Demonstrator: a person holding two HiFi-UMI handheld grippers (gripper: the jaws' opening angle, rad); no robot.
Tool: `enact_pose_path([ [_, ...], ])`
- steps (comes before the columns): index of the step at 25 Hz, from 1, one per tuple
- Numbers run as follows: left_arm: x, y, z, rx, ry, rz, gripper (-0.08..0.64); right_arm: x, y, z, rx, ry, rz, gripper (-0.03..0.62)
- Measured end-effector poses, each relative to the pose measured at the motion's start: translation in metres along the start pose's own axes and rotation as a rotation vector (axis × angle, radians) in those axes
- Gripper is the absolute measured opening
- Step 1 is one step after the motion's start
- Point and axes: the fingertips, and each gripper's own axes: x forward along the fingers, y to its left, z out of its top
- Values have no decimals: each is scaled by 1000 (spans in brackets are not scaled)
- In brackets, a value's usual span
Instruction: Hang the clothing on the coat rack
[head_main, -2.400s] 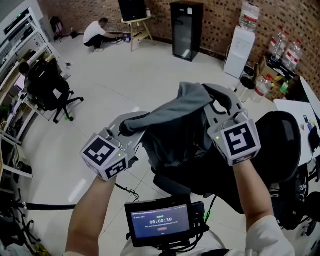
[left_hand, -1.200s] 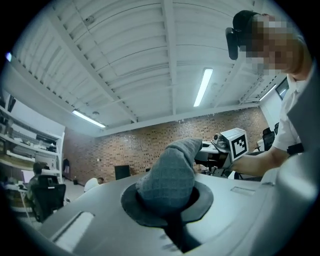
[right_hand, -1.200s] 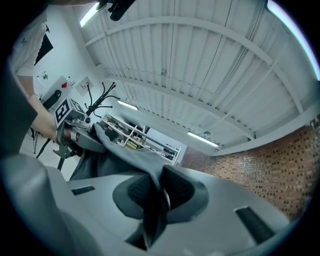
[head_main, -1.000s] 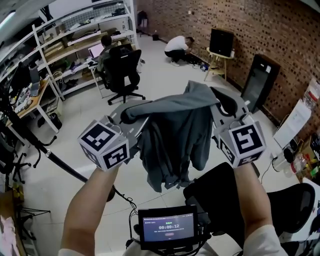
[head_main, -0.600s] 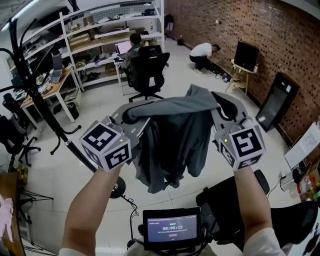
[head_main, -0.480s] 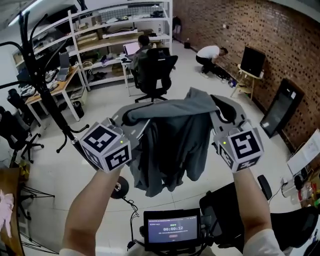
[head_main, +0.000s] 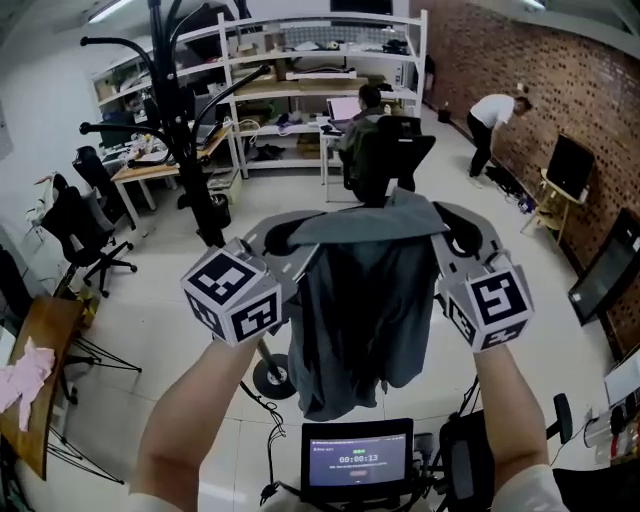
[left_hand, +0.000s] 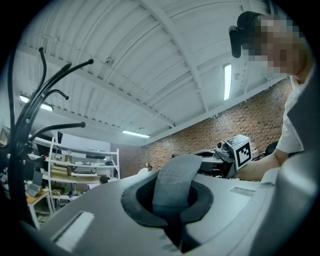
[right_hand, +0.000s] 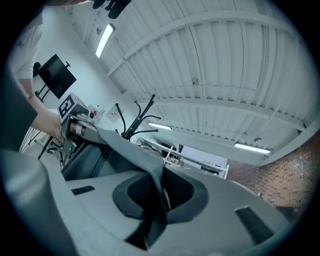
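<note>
00:00:13 is shown on the screen (head_main: 357, 460). Plain grey garment (head_main: 365, 300) is held in mid-air, its top edge pinched tight by left gripper (head_main: 278, 236) and right gripper (head_main: 458, 236); coat rack (head_main: 170, 110) is well apart.

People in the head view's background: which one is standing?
The person in white by the brick wall, bending forward; the other person sits by the shelves.

Your clothing (head_main: 365, 300) is plain dark grey, no print. Your left gripper (head_main: 282, 238) and right gripper (head_main: 460, 238) are light grey, black inside the jaws. Their cubes (head_main: 235, 297) carry black-and-white square markers. The coat rack (head_main: 172, 110) is black, the brick wall (head_main: 570, 70) red-brown, the floor (head_main: 160, 300) glossy off-white, and the cloth (head_main: 25, 365) at your left pink.
</note>
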Motion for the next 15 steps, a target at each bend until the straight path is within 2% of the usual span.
enact_pose_path([
  [8, -65, 47, 4, 7, 0, 107, 0, 52, 59, 30, 17, -65, 89, 32],
  [15, -103, 78, 19, 66, 19, 219, 0, 88, 91, 50, 29, -124, 171, 32],
])
